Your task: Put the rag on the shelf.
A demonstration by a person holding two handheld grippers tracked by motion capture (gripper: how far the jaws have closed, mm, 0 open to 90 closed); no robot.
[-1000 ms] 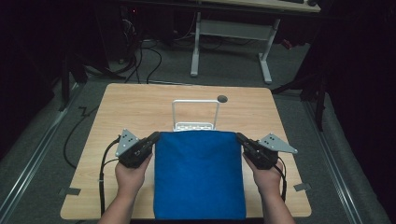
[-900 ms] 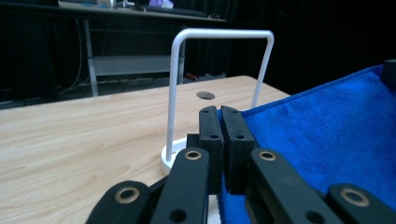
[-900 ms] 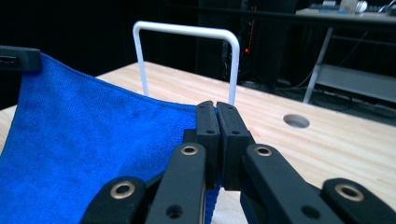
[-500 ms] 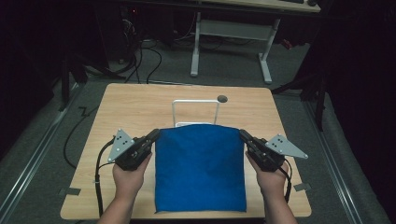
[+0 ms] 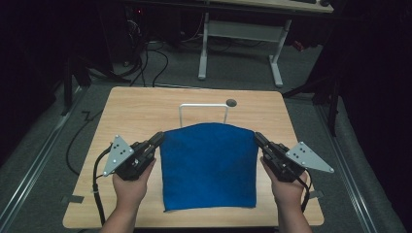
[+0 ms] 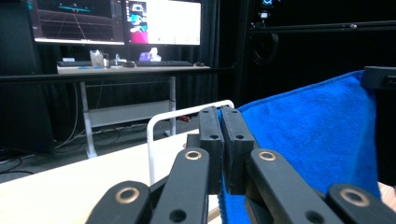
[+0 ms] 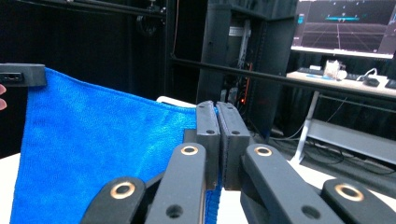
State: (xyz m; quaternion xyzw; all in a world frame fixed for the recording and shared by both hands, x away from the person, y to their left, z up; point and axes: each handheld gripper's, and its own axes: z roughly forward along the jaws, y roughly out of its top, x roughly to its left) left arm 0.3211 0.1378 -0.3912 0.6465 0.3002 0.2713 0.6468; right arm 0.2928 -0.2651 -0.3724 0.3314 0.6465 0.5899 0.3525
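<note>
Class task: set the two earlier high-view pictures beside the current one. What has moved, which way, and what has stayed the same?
Both claws, left claw and right claw, have risen, lifting the far edge of the blue towel higher against the white wire rack; its near edge has drawn in from the front of the table. Unchanged: each claw stays shut on a far corner, nothing taken or released, and the rack has not moved.

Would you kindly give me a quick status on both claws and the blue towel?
Left claw and right claw each shut on a top corner of blue towel. Towel lifted, spread between them. White wire rack just behind towel.
</note>
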